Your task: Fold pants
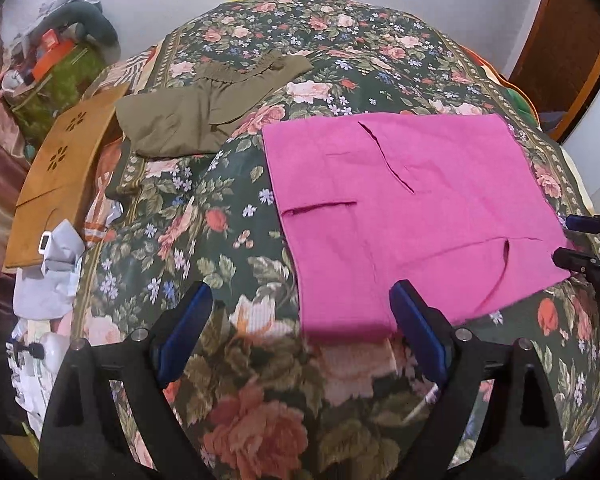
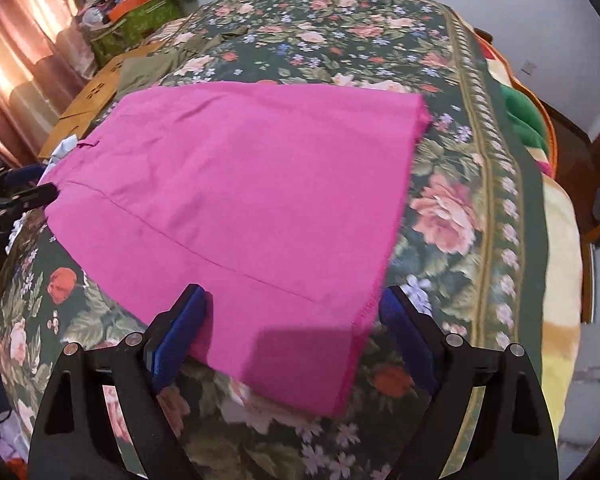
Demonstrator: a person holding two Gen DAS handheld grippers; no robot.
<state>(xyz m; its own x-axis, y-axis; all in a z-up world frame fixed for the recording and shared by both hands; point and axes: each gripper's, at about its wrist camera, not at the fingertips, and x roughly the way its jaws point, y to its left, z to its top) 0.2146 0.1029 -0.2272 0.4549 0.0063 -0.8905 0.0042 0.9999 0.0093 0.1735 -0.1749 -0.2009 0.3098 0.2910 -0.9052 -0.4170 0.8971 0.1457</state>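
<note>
- My left gripper (image 1: 302, 332) hangs over the near edge of the bed (image 1: 260, 420), its jaws spread wide with nothing pinched; its blue pads (image 1: 186, 328) stand clear of the cloth, and the near left corner of the pink pants (image 1: 412, 216) lies just under the right-hand pad.
- My right gripper (image 2: 292, 328) stands just as wide and grips nothing. The near right corner of the pink pants (image 2: 252, 200) lies flat between its fingers, with the hem edge running close past the right pad (image 2: 396, 320); I cannot tell whether the left pad touches the fabric.
- The pink pants lie folded into a flat, roughly square stack on the floral bedspread (image 2: 460, 216), near the front edge of the bed and toward its right side. Pocket slits and seams show on the top layer in the left wrist view.
- From the left wrist view I see the tips of the right gripper (image 1: 572, 240) at the right edge of the stack.
- Farther back, toward the bed's left edge, olive-green pants (image 1: 196, 112) lie loosely bunched, well apart from the pink stack.
- Beside the bed's left edge a brown board with flower cut-outs (image 1: 56, 176) lies flat, with pale crumpled cloth (image 1: 48, 280) nearer to me.
- Beyond that, at the far left, a cluttered pile (image 1: 56, 60) sits against the wall.
</note>
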